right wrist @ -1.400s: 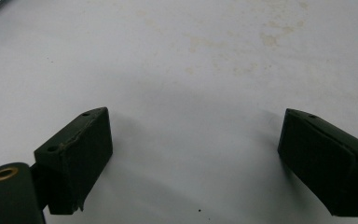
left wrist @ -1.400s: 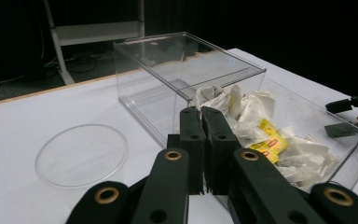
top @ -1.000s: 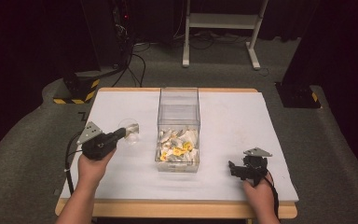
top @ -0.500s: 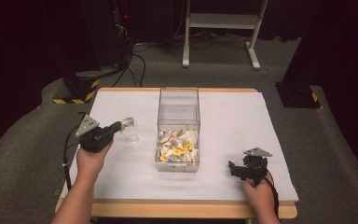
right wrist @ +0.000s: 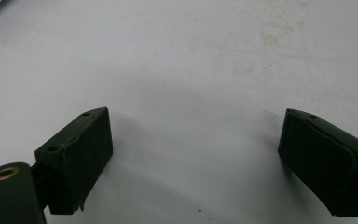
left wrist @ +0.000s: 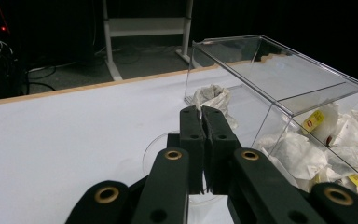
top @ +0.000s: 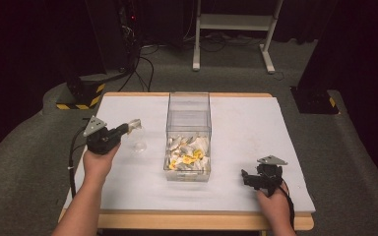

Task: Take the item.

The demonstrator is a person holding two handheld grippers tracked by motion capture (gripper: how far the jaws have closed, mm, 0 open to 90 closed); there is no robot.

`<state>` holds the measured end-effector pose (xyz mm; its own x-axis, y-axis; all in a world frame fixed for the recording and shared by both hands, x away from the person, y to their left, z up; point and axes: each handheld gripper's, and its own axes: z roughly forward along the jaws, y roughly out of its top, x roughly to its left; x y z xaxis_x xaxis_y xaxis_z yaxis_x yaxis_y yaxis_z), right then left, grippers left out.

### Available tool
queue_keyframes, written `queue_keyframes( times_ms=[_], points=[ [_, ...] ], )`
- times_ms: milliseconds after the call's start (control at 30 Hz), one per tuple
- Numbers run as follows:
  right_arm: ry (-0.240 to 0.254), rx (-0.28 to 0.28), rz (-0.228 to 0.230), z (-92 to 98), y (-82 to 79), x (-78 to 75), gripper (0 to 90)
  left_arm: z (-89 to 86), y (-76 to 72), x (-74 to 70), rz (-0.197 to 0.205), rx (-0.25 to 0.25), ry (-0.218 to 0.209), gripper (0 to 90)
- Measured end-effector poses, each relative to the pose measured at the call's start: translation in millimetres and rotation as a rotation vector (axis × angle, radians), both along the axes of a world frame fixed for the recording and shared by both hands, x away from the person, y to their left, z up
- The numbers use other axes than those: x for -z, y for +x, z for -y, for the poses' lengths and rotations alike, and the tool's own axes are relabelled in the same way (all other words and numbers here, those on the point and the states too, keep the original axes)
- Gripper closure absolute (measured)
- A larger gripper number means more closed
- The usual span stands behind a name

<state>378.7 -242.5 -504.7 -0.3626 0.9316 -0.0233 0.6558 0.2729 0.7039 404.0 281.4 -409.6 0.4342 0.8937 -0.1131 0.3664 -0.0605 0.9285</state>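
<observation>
We've got a tea bag pinched in the left gripper, its jaws clenched tight on the crumpled white pouch, which sticks out just past the tips. It hangs over the white table, toward the left edge, right above a small clear plastic cup standing on the surface; in the left gripper view we see the cup's round rim beneath the closed jaws. Just beside that, in the middle of the table, stands a tall clear plastic box, its front half heaped with more tea bags, white pouches with yellow tags showing through the wall. Over near the front right corner we find the right gripper resting low on the table, well apart from the box; its jaws are released, spread wide with bare, faintly stained tabletop between them. Beyond the far edge lies grey carpet with black cables and a white frame.
</observation>
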Motion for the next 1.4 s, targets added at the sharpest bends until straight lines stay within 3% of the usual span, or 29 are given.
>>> queue_keyframes(
  times_ms=[500,733,1067,1167,1267,1400],
  points=[
    [0.000,0.000,0.000,0.0,0.0,0.0,9.7,1.6,8.6,10.4,-0.046,-0.005,0.021,85.1],
    [0.000,0.000,0.000,0.0,0.0,0.0,9.7,3.5,7.2,9.8,-0.055,-0.003,0.030,53.9],
    [-0.001,0.000,0.000,0.0,0.0,0.0,9.7,7.9,4.0,11.3,-0.098,0.009,0.071,19.7],
    [-0.001,0.000,0.001,-0.1,-0.1,0.0,9.7,8.5,1.4,11.4,-0.103,0.010,0.083,15.7],
    [0.000,0.001,0.000,-0.1,-0.1,0.0,9.7,5.2,-2.5,12.0,-0.096,0.008,0.058,15.4],
    [-0.001,0.000,0.000,0.0,-0.1,0.0,9.7,2.6,-7.4,15.8,-0.098,0.010,0.063,15.2]
  ],
)
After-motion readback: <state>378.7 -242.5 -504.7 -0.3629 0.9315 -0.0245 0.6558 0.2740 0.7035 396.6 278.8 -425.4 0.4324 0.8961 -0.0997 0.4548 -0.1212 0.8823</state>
